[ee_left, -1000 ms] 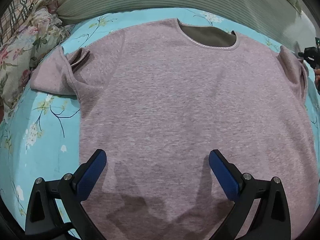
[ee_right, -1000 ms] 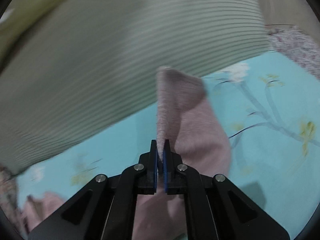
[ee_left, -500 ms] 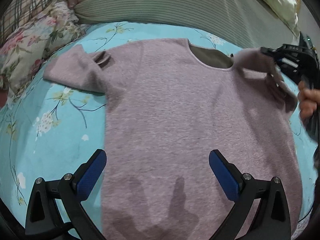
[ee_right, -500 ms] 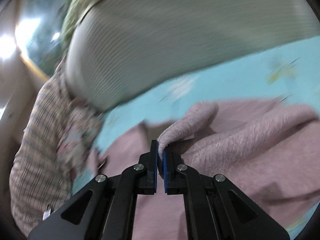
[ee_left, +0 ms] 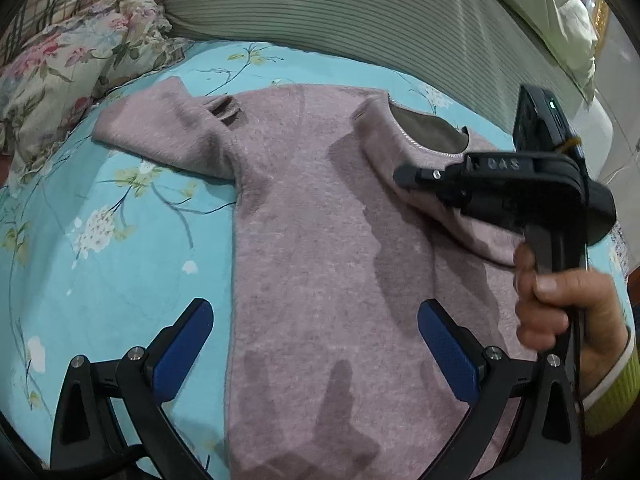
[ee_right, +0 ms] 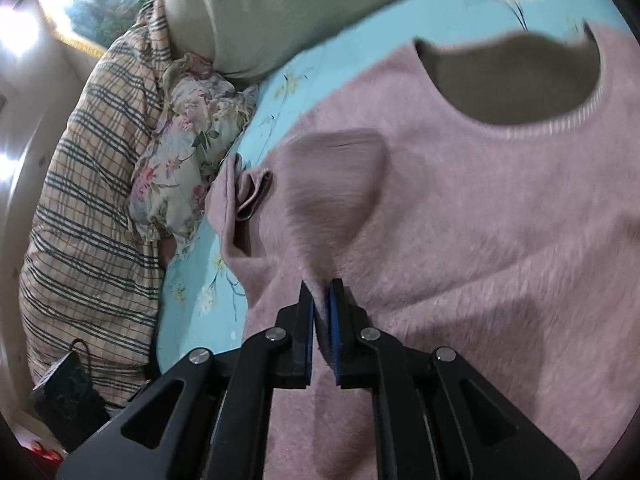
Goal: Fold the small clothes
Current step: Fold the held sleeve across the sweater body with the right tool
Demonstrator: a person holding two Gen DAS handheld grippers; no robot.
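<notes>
Lying flat on turquoise floral bedsheet [ee_left: 120, 248]: one mauve short-sleeved sweater [ee_left: 320, 240]. Right gripper [ee_right: 321, 300], jaws just beginning to part, pinching one sleeve [ee_right: 332, 184], folded onto chest. Left gripper [ee_left: 314, 316] spread wide above hem, holding nothing. Behind: one striped bolster [ee_left: 340, 12], one floral pillow [ee_left: 68, 64].

Even indoor light, fairly bright. Fisheye bending with dark corners in both views. Soft tong shadows fall on the pink sweater [ee_left: 320, 240]. The right wrist view is motion-blurred, with lamp glare upper left.
</notes>
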